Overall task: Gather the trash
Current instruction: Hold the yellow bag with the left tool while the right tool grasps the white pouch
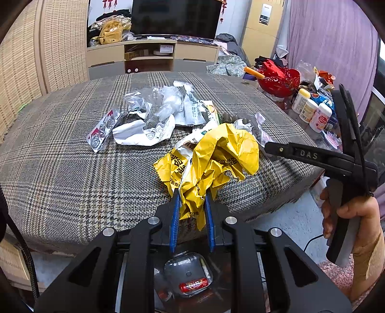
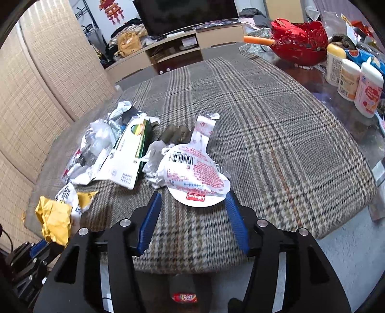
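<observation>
Left gripper (image 1: 192,192) clamps crumpled yellow plastic wrapper (image 1: 216,156). Right gripper (image 2: 193,199) jaws wide, white round printed lid (image 2: 192,178) just ahead, crumpled clear bags (image 1: 156,106) beyond.

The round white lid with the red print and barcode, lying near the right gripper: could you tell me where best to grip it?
Probably at the near rounded edge of the lid, coming from the front: it lies flat, and that rim sits between the open right gripper fingers.

Red basket (image 1: 279,80), white bottles (image 2: 349,80) beside plaid cloth (image 1: 72,168); television (image 1: 176,18) behind.
</observation>
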`<action>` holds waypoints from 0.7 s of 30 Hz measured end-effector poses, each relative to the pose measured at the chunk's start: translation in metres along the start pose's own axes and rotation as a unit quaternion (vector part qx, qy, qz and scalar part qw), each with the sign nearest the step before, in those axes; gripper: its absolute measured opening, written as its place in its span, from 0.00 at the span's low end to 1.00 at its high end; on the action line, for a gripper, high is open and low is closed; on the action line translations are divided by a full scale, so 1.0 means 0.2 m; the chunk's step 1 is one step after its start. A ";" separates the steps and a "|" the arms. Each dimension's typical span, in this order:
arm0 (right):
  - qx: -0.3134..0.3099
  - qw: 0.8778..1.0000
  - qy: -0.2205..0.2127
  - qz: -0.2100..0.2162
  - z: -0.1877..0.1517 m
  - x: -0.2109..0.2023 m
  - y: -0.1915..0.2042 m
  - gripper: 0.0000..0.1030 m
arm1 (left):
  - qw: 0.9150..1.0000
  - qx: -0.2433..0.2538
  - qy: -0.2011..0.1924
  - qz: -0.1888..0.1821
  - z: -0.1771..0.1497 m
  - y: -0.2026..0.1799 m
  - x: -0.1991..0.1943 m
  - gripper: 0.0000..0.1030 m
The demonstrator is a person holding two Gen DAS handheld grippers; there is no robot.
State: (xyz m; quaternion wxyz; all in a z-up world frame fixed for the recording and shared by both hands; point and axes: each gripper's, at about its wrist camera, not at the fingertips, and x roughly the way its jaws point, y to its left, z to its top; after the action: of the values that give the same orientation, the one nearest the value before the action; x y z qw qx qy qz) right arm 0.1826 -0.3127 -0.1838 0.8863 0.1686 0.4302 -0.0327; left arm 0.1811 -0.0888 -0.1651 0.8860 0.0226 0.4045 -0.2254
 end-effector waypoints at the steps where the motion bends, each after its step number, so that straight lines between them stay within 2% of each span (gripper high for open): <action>1: -0.003 1.000 0.001 -0.006 0.02 0.02 0.00 0.56 | 1.000 -0.001 0.000 -0.001 0.00 0.00 0.01 0.17; 6: -0.018 0.999 0.016 -0.022 0.07 0.12 0.02 0.62 | 1.000 -0.004 0.002 0.000 0.02 0.03 0.04 0.17; 10: -0.012 0.999 0.008 -0.037 0.11 0.16 0.00 0.75 | 1.000 -0.004 0.005 0.000 0.03 0.04 0.07 0.17; 15: -0.009 0.999 0.009 -0.036 0.14 0.20 -0.04 0.76 | 1.000 -0.006 0.007 0.000 0.04 0.05 0.10 0.17; 17: -0.009 0.999 0.002 -0.036 0.14 0.20 -0.05 0.69 | 1.000 -0.007 0.008 0.000 0.05 0.05 0.12 0.17; 21: -0.011 0.999 -0.003 -0.033 0.14 0.18 -0.06 0.67 | 1.000 -0.007 0.008 0.001 0.04 0.05 0.12 0.17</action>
State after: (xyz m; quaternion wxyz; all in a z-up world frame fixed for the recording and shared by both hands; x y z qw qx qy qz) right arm 0.2238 -0.3292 -0.1994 0.8879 0.1442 0.4331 -0.0572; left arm 0.2051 -0.0904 -0.1782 0.8830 0.0183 0.4134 -0.2215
